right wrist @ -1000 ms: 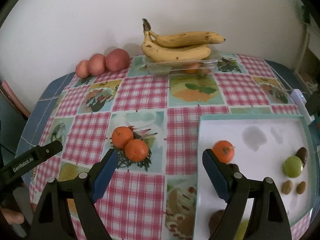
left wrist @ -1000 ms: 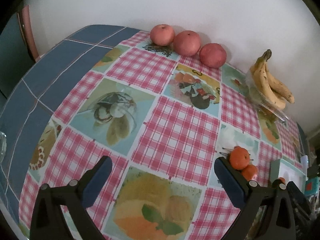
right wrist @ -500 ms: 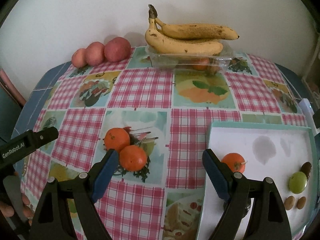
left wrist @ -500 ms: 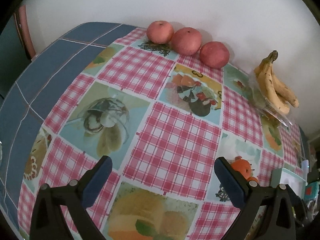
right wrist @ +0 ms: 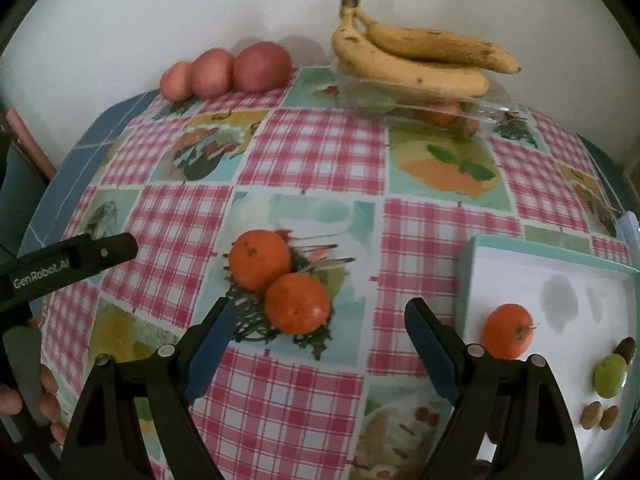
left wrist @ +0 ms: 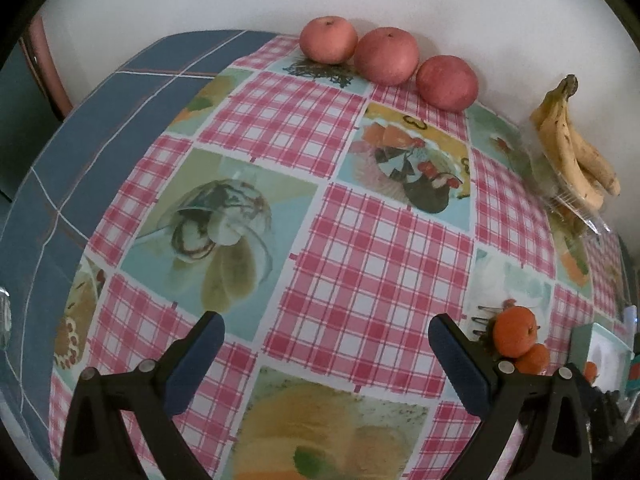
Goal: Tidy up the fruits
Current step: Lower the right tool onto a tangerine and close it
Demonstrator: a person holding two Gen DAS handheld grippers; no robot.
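Observation:
Two oranges touch each other on the patterned tablecloth: the nearer orange (right wrist: 297, 303) and the farther one (right wrist: 260, 265). My right gripper (right wrist: 320, 320) is open just above and in front of the nearer orange, nothing between its pads. A third orange (right wrist: 507, 336) lies in the white tray (right wrist: 560, 256) at the right, with a green fruit (right wrist: 610, 376) and small brown fruits (right wrist: 600, 416). My left gripper (left wrist: 326, 334) is open over bare cloth; the two oranges (left wrist: 515, 331) lie just right of its right finger. Three apples (left wrist: 386, 60) line the wall.
Bananas (right wrist: 416, 60) rest on a clear plastic box (right wrist: 432, 108) by the wall at the back. The table's blue edge (left wrist: 80, 152) curves off at the left. A hand (right wrist: 44, 396) holds the left gripper's body at the lower left of the right wrist view.
The right gripper has come down and leftward toward the two oranges, which now sit between its fingers in view. The left gripper sank a little; the apples and bananas drifted up the frame.

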